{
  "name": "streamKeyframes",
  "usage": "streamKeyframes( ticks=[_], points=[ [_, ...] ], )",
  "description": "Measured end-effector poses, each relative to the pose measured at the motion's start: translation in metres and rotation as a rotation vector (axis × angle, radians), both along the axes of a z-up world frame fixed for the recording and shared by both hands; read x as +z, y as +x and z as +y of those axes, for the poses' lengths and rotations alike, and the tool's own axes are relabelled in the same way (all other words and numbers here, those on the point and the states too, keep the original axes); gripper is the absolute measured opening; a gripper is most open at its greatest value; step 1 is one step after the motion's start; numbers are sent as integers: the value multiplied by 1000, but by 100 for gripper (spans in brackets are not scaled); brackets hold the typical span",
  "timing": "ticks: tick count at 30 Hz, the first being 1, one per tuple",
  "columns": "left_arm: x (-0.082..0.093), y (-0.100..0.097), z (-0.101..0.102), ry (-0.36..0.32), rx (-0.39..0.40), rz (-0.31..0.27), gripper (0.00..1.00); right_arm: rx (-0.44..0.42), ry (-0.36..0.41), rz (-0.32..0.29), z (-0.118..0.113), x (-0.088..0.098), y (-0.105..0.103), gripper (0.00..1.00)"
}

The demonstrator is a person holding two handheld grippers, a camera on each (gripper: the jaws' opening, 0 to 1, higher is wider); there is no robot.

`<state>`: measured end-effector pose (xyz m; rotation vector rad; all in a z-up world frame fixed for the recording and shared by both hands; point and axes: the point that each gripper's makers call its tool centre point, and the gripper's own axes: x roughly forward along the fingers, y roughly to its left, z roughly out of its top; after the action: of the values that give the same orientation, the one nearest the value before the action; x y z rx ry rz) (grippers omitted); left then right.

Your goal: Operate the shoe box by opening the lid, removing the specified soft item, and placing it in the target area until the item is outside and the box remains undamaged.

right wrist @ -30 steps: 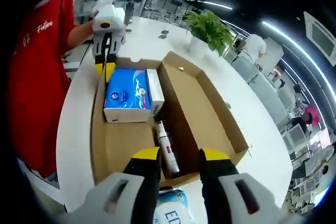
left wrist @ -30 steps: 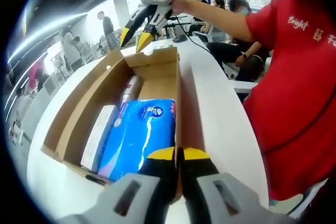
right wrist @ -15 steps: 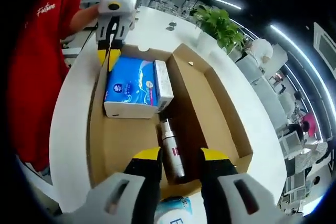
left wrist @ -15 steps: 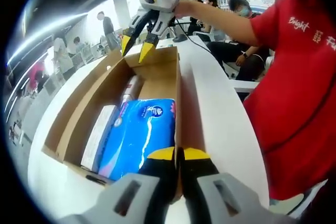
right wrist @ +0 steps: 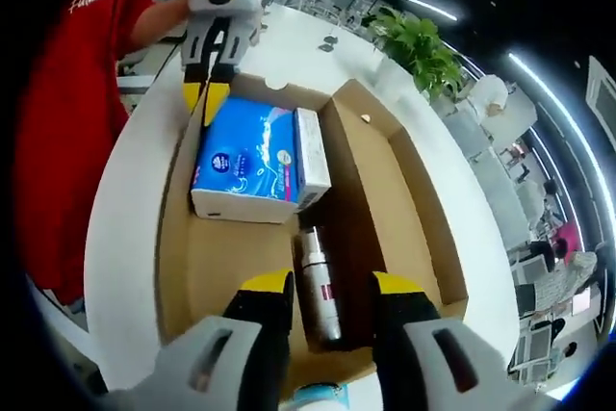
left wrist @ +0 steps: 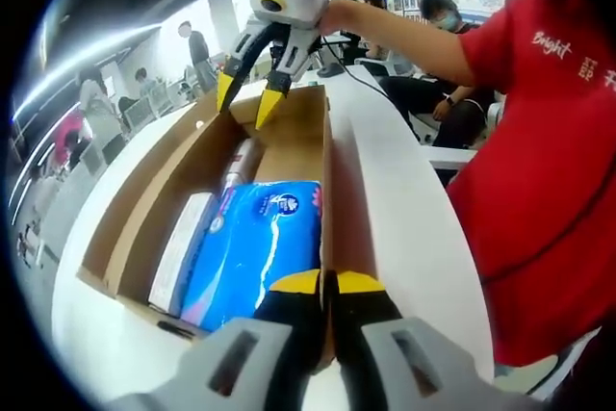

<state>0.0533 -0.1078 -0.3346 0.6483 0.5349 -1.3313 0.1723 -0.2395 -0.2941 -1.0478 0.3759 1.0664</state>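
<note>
The brown shoe box (left wrist: 327,166) lies open on the white table, its lid (right wrist: 395,199) folded out flat beside it. Inside are a blue soft tissue pack (left wrist: 255,238) (right wrist: 245,161), a white carton (left wrist: 183,247) (right wrist: 313,156) and a silver bottle (left wrist: 239,166) (right wrist: 318,281). My left gripper (left wrist: 327,284) (right wrist: 205,95) is shut on the box's end wall, right by the tissue pack. My right gripper (right wrist: 332,286) (left wrist: 243,108) is open and hangs over the other end of the box, its jaws to either side of the bottle below.
The round white table (left wrist: 385,199) has bare room along both long sides of the box. The person in a red shirt (left wrist: 549,141) stands close at one side. A potted plant (right wrist: 419,45) stands at the table's far edge. Other people sit beyond.
My right gripper has come down and further in over the box, so the bottle now lies between its jaws. The left gripper and the box have stayed put.
</note>
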Motion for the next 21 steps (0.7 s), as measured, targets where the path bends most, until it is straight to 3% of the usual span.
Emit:
streamKeyframes(
  ticks=[4, 10, 12, 14, 17, 18, 21],
  points=[
    [0, 0, 0, 3, -2, 11, 3, 5, -48, 25, -1, -8, -7, 31],
    [0, 0, 0, 2, 1, -1, 3, -12, -97, 30, -1, -20, 0, 31],
    [0, 0, 0, 1, -2, -6, 3, -1, -111, 30, 0, -21, 1, 27],
    [0, 0, 0, 0, -3, -6, 3, 13, -128, 17, -2, -20, 3, 17],
    [-1, 0, 0, 3, -2, 0, 3, -2, -97, 13, 0, -18, 6, 30],
    [0, 0, 0, 2, -1, 1, 3, -16, -86, 31, 2, -18, 5, 29],
    [0, 0, 0, 0, 0, 1, 3, 7, -123, 6, 4, -21, 2, 25]
  ],
)
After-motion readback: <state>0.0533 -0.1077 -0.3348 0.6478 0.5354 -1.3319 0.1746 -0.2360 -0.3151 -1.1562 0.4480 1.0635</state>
